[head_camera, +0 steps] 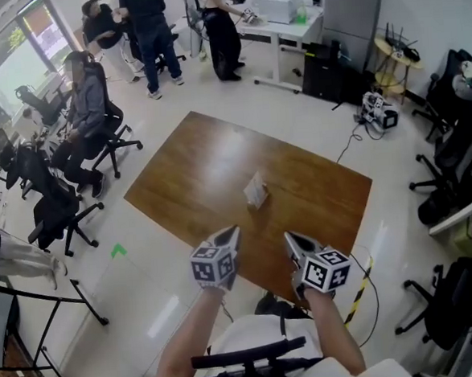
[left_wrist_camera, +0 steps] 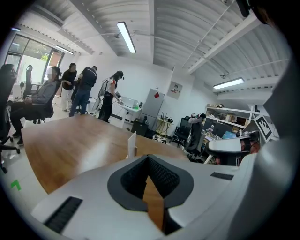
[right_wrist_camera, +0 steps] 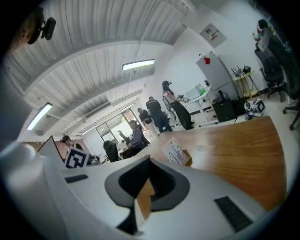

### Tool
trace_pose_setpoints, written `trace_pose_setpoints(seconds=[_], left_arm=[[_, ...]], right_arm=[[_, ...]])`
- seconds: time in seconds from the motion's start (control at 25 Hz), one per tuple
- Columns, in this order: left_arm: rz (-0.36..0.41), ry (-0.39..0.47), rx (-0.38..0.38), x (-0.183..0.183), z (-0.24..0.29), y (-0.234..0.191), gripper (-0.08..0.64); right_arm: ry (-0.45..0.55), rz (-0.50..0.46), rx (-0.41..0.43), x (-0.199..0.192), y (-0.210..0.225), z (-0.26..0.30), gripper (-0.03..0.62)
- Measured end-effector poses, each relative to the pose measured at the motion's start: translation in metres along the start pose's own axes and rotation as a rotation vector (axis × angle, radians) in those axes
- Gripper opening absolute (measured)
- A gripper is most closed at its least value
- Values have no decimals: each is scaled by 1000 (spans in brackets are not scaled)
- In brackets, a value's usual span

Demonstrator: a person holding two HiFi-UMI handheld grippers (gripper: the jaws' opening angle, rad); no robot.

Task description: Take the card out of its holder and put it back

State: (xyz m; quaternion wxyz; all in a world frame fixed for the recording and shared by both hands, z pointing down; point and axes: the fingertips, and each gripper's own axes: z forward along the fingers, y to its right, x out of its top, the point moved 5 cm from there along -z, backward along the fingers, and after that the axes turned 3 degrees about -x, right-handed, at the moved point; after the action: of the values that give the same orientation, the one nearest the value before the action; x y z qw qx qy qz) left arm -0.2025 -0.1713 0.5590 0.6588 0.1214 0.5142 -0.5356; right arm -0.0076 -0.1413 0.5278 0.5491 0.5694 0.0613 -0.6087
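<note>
Card [head_camera: 254,188] stood in its holder [head_camera: 261,200], well apart from our left gripper [head_camera: 232,231] and right gripper [head_camera: 289,237], jaws clenched empty; we judged opening one before approach necessary.

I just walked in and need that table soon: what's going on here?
A person holds a gripper in each hand over the near edge of the wooden table. The left gripper and right gripper are both shut and empty. The card stands in its holder mid-table, untouched, ahead of both.
</note>
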Motion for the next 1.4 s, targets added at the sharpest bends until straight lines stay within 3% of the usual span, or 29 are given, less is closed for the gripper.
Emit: trace_pose_setpoints(seconds=[0.36, 0.4, 0.44, 0.64, 1.28, 1.4], left_arm=[[29, -97, 1, 14, 75, -35, 2], [28, -108, 9, 14, 82, -40, 33], [28, -117, 15, 14, 90, -45, 117], [52, -156, 22, 19, 124, -61, 233], [73, -224, -36, 19, 195, -72, 233], [67, -229, -39, 16, 199, -73, 185]], right_arm=[[-1, 70, -17, 11, 37, 29, 9], [-5, 74, -19, 11, 40, 32, 10], [-8, 78, -19, 11, 44, 35, 9], [-20, 85, -11, 14, 56, 51, 11], [-40, 122, -48, 24, 87, 106, 11], [-45, 126, -49, 26, 90, 111, 11]])
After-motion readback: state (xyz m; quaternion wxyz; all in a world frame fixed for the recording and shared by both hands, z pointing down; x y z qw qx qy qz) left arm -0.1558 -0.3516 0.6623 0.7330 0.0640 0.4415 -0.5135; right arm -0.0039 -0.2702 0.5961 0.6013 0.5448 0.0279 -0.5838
